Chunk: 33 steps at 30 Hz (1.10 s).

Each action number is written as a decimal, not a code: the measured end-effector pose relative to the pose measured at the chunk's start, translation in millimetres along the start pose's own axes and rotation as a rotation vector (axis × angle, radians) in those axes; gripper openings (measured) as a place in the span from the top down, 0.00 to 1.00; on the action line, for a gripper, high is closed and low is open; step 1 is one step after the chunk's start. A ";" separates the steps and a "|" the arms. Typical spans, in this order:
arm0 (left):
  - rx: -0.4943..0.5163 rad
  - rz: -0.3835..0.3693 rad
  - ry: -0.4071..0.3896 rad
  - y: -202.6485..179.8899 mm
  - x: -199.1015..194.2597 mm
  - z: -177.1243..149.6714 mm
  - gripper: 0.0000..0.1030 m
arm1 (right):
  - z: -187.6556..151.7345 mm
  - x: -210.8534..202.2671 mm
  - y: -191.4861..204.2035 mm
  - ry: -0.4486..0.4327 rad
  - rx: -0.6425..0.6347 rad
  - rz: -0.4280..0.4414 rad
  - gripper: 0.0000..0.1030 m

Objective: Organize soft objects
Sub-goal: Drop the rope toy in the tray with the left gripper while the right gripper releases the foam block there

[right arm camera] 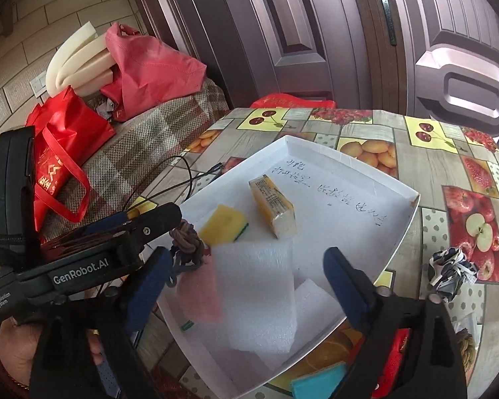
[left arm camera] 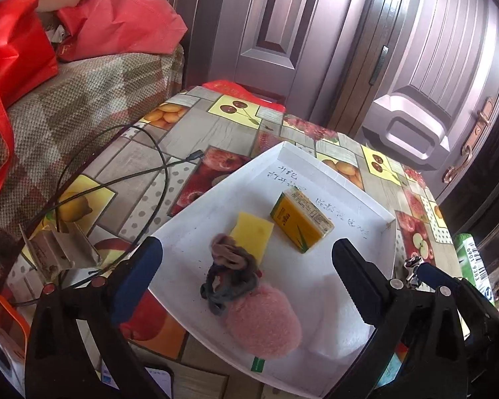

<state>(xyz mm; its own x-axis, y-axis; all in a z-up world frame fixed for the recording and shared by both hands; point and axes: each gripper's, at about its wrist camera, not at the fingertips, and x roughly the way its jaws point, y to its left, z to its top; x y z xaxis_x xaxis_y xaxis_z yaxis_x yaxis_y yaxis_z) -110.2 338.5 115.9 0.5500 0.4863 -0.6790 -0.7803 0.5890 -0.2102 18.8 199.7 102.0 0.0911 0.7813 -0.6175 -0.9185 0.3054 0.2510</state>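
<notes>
Both the left gripper [left arm camera: 246,276] and the right gripper [right arm camera: 249,282] are hovering with jaws apart and empty over the white tray [left arm camera: 332,163], where a pink puff [left arm camera: 262,322], white foam sheet [right arm camera: 256,296], tangled stockings [left arm camera: 229,272], yellow sponge [left arm camera: 252,236] and, farthest, an orange tissue pack [left arm camera: 299,221] are lying on the fruit-print tablecloth [left arm camera: 196,126].

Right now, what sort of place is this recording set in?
Most likely a lived-in home, near an entrance: a panelled door with a brass handle, a table under a fruit-print tablecloth, and a checked-cover sofa piled with red shopping bags.
</notes>
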 end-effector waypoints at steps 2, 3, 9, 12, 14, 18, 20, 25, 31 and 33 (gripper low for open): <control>0.011 0.009 0.008 -1.1 0.2 -3.3 0.00 | -2.5 -4.1 -1.0 -0.011 -0.001 -0.022 0.00; 0.013 0.010 0.007 -1.8 -0.5 -5.2 0.00 | -4.4 -6.9 -2.4 -0.013 0.005 -0.025 0.00; 0.023 -0.034 -0.003 -6.3 -15.7 -11.4 0.00 | -12.1 -41.8 -22.6 -0.060 0.045 -0.073 0.00; 0.046 -0.071 -0.008 -8.0 -27.8 -21.9 0.00 | -24.1 -66.4 -49.5 -0.073 0.074 -0.114 0.00; 0.056 -0.086 0.012 -9.8 -30.7 -32.4 0.00 | -36.8 -73.8 -60.5 -0.027 0.043 -0.104 0.00; 0.066 -0.127 0.076 -23.5 -25.8 -49.0 0.00 | -70.6 -69.6 -49.5 0.107 -0.117 -0.082 0.00; 0.088 -0.139 0.092 -34.1 -25.2 -52.9 0.00 | -83.4 -60.0 -40.6 0.150 -0.148 -0.058 0.00; 0.122 -0.158 0.079 -44.7 -35.9 -52.6 0.00 | -93.2 -25.5 -29.3 0.201 -0.185 -0.055 0.10; 0.112 -0.146 0.060 -36.1 -40.6 -49.3 0.00 | -101.2 10.5 -28.4 0.297 -0.215 -0.102 0.34; 0.121 -0.156 0.069 -38.5 -38.0 -50.6 0.00 | -112.2 13.4 -23.7 0.328 -0.233 -0.100 0.43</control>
<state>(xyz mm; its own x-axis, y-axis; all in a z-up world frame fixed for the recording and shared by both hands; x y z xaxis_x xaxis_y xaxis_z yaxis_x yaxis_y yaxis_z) -116.1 264.6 114.2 0.6367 0.3401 -0.6921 -0.6435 0.7288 -0.2339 -1.4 141.9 4.1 0.0918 0.5277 -0.8444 -0.9773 0.2102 0.0252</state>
